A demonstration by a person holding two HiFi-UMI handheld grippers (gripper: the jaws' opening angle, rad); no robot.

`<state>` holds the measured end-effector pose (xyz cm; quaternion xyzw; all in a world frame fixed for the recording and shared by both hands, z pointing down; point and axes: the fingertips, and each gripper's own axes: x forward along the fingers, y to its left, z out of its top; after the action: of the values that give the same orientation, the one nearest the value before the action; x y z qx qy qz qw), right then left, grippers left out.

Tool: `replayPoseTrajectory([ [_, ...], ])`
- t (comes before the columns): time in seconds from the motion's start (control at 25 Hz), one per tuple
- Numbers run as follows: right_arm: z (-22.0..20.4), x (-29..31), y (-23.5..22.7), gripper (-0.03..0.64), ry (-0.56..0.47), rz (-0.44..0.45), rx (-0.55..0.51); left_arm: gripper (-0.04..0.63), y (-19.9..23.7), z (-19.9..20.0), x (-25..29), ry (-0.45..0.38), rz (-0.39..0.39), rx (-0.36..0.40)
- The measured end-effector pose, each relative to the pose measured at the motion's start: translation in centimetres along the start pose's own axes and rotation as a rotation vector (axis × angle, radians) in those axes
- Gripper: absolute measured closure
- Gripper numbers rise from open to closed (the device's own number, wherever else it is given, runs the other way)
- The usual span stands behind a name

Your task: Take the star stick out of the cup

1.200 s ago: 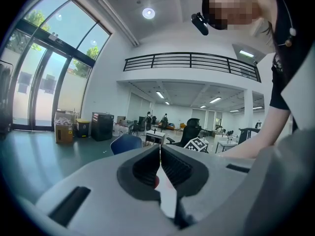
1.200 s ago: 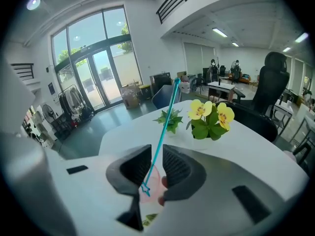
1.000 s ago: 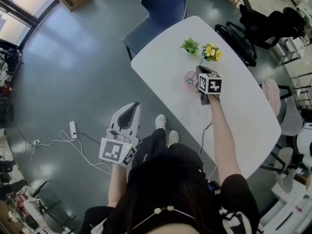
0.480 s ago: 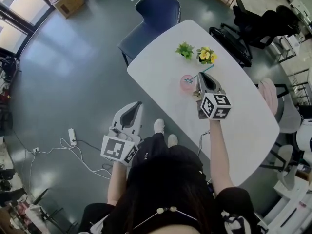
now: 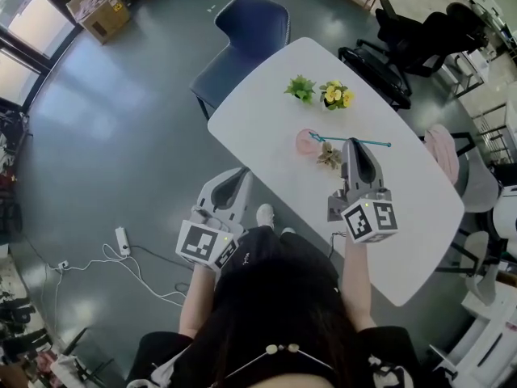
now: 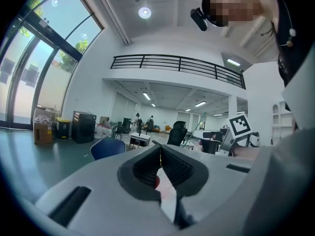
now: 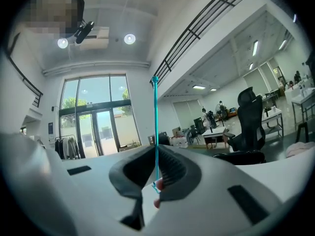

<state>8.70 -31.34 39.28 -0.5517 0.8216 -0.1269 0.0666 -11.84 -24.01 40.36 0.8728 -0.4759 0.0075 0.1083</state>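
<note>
The thin teal star stick (image 5: 373, 144) lies crosswise in the head view, clamped at its middle by my right gripper (image 5: 353, 143), which is held above the white table (image 5: 266, 111). In the right gripper view the stick (image 7: 155, 117) rises straight up from the shut jaws of my right gripper (image 7: 156, 155). The stick's left end shows over the rim of the pink cup (image 5: 306, 143); contact cannot be judged. My left gripper (image 5: 239, 178) hangs beside the table's near edge, over the floor. Seen in its own view, my left gripper (image 6: 160, 157) has its jaws together and nothing in them.
Two small potted plants, one green (image 5: 300, 88) and one with yellow flowers (image 5: 334, 95), stand beyond the cup. A small beige object (image 5: 329, 157) lies beside the cup. A blue chair (image 5: 246, 35) stands at the table's far left, black office chairs (image 5: 408, 39) at the far right.
My right gripper has drawn back toward the person and risen, carrying the stick away from the cup; the stick now lies crosswise. My left gripper shifted slightly right.
</note>
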Motion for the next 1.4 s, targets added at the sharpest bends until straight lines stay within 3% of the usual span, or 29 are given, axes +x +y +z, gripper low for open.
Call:
replayPoseTrajectory([
  [0.24,0.3,-0.6,0.5,0.595,-0.01,-0.011,-0.016,0.588,-0.2,0.0,1.0,0.001,-0.046,0.008],
  [0.48,1.7,-1.8,0.8,0.595,-0.017,-0.003,-0.008,0.588,-0.6,-0.1,1.7,-0.004,-0.03,-0.003],
  [0.92,3.0,-3.4,2.2,0.595,-0.01,0.03,-0.103,0.588,-1.1,0.9,2.7,-0.025,0.004,0.004],
  [1.4,3.4,-4.0,2.2,0.597,-0.005,0.062,-0.097,0.588,-2.2,1.0,3.1,-0.022,0.011,0.007],
])
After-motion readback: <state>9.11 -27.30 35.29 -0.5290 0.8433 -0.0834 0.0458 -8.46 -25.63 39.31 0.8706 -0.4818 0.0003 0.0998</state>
